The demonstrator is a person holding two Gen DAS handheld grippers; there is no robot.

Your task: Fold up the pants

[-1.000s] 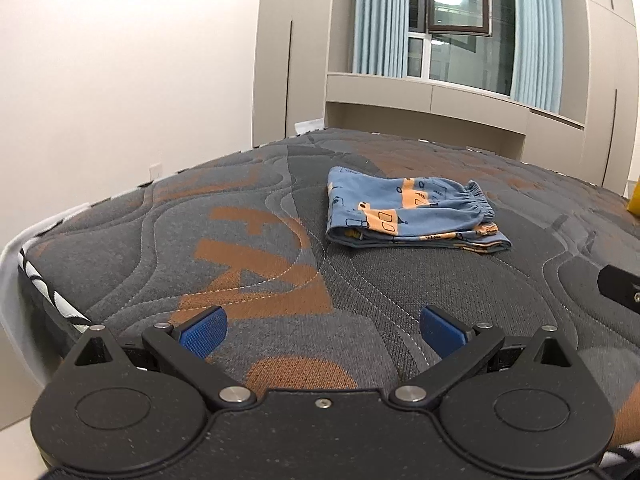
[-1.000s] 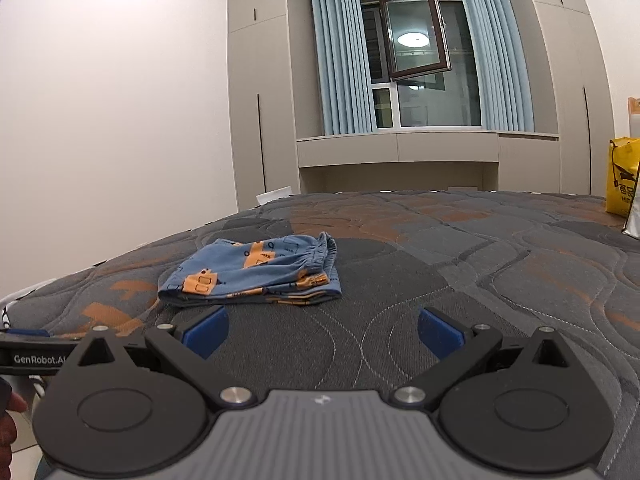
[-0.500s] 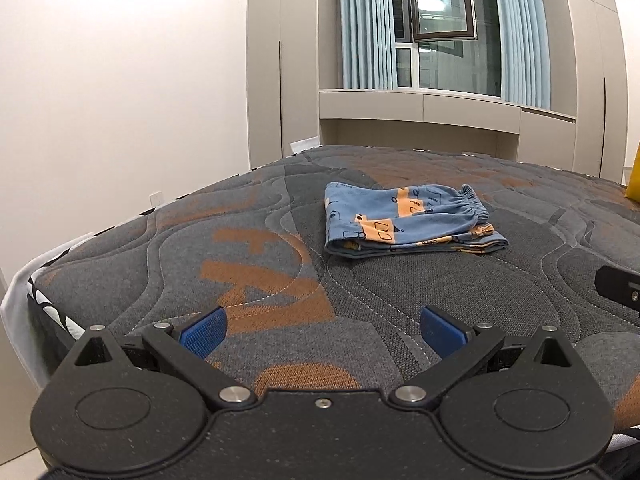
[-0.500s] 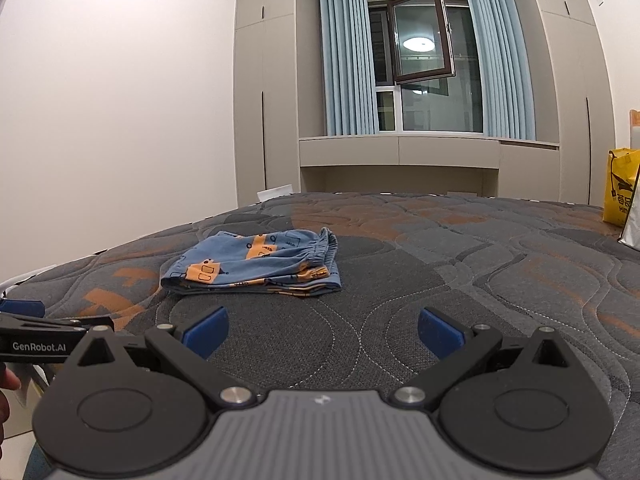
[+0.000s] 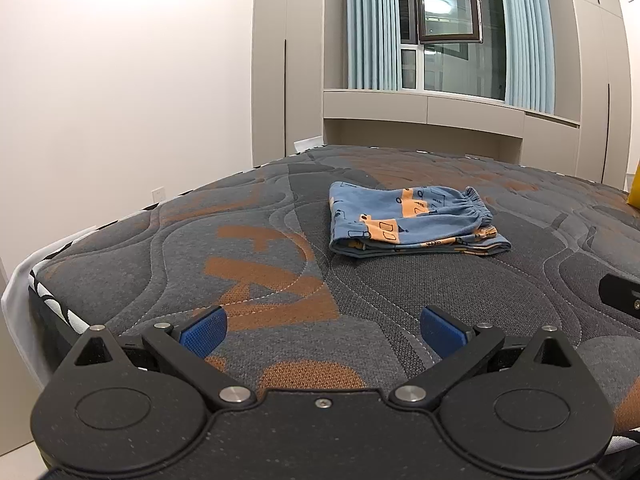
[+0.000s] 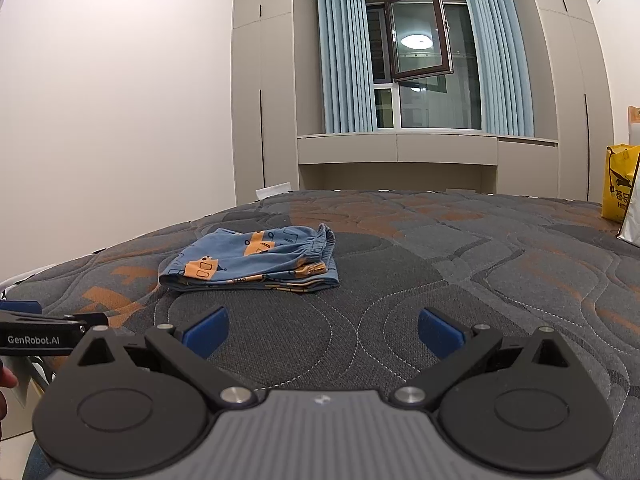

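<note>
A pair of blue pants with orange vehicle prints (image 5: pixel 412 222) (image 6: pixel 256 262) lies folded into a flat stack on the grey and orange quilted mattress (image 5: pixel 248 276) (image 6: pixel 460 272), elastic waistband toward the right. My left gripper (image 5: pixel 322 330) hovers near the mattress's front edge, open, well short of the pants, with nothing between its blue pads. My right gripper (image 6: pixel 322 332) is open too and empty, also apart from the pants. The left gripper's side (image 6: pixel 36 338) shows at the left edge of the right wrist view.
The mattress's left edge (image 5: pixel 60 248) drops beside a white wall. Cabinets and a window with blue curtains (image 6: pixel 416 64) stand behind the bed. A yellow bag (image 6: pixel 618 182) leans at the far right. Part of a hand (image 6: pixel 6 384) shows bottom left.
Both grippers have tilted up and drawn back slightly, so the pants sit a bit lower and farther in each view. The pants have not moved and both grippers stay open.
</note>
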